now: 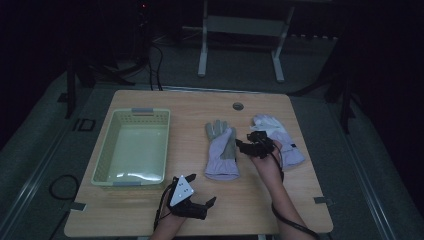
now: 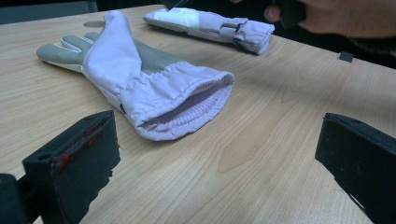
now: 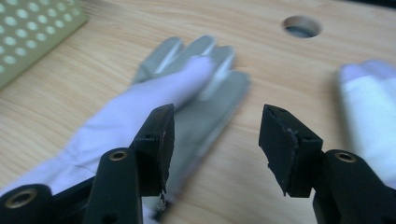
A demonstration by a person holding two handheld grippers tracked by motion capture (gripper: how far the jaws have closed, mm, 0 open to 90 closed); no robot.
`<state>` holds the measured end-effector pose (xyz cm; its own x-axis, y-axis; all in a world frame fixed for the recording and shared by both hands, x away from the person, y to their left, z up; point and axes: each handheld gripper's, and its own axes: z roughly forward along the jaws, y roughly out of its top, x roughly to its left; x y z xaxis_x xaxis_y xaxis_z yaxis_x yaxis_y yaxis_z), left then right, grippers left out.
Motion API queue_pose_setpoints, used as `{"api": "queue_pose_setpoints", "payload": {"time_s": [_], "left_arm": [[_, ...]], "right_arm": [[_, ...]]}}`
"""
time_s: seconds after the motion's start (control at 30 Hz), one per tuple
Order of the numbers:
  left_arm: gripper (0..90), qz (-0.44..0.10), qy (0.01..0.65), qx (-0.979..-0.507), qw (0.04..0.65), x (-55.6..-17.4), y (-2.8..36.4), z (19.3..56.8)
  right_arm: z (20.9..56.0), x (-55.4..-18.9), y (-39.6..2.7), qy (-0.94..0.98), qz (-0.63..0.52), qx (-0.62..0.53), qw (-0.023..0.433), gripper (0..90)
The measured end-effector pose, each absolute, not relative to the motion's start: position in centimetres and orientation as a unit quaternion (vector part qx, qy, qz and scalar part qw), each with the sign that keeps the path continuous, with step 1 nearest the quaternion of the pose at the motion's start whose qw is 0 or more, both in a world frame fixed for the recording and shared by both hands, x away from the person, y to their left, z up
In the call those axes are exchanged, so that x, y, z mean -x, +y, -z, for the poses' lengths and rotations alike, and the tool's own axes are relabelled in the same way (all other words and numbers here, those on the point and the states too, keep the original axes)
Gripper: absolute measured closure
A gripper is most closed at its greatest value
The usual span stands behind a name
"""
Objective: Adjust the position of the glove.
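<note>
– Ok, what's hard to see?
– R glove (image 1: 278, 137) is partly behind the right gripper (image 1: 242, 145); it's blurred and cut off in the right gripper view.
– Counts?
– 2 gloves, 1 basket (image 1: 131, 148) at 9 o'clock. Middle glove (image 1: 221, 150) lies flat at table centre, cuff toward 6.
– Grippers?
– Right: jaws part-open, nothing held, over the middle glove. Left gripper (image 1: 207, 204) at 6 o'clock: wide open, empty.

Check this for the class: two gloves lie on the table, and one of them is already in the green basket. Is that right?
Not quite. Both gloves, the near glove and the far glove, lie on the table, but neither is in the green basket: it holds nothing. The high view shows this.
</note>
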<state>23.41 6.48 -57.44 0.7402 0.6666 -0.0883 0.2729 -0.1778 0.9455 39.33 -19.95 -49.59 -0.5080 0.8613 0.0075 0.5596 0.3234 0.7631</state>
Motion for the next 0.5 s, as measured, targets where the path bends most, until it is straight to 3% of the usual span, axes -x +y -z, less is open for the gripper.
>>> {"api": "queue_pose_setpoints", "payload": {"time_s": [0.5], "left_arm": [[0.0,-0.176,0.318,-0.745,0.559,-23.4,6.5,57.4]], "right_arm": [[47.3,-41.2,-31.3,0.760,-0.353,-0.485,0.250,45.1]]}}
